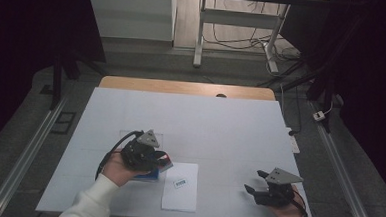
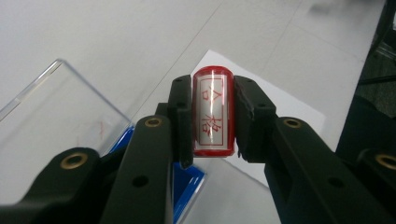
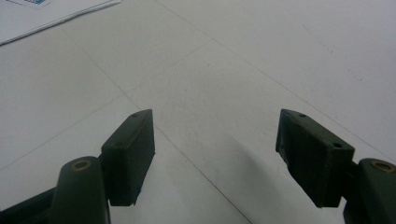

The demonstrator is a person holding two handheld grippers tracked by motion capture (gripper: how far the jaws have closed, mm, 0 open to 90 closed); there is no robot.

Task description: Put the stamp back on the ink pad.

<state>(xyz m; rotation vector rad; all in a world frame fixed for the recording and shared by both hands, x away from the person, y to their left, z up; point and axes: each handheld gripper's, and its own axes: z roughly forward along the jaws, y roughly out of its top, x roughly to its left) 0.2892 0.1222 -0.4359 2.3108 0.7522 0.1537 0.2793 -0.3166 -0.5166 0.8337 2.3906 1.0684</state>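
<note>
A red stamp (image 2: 213,112) is pinched upright between the pads of the left claw (image 2: 213,116); a blue tray (image 2: 187,186) with a clear lid (image 2: 56,121) lies just below and beside it; a paper sheet (image 2: 280,102) is seen beyond; the right claw (image 3: 215,158) is held spread above the bare counter (image 3: 233,70), well apart.

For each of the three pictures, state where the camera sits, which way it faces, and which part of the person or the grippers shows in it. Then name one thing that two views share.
High view: above the person's side, looking forward and down on the table; forearms, left gripper, right gripper.
Left gripper view: rides the left gripper, looking along its jaws at the clamped red stamp and blue case.
Right gripper view: rides the right gripper, looking over its open jaws across the tabletop.
Shared: the white paper.
</note>
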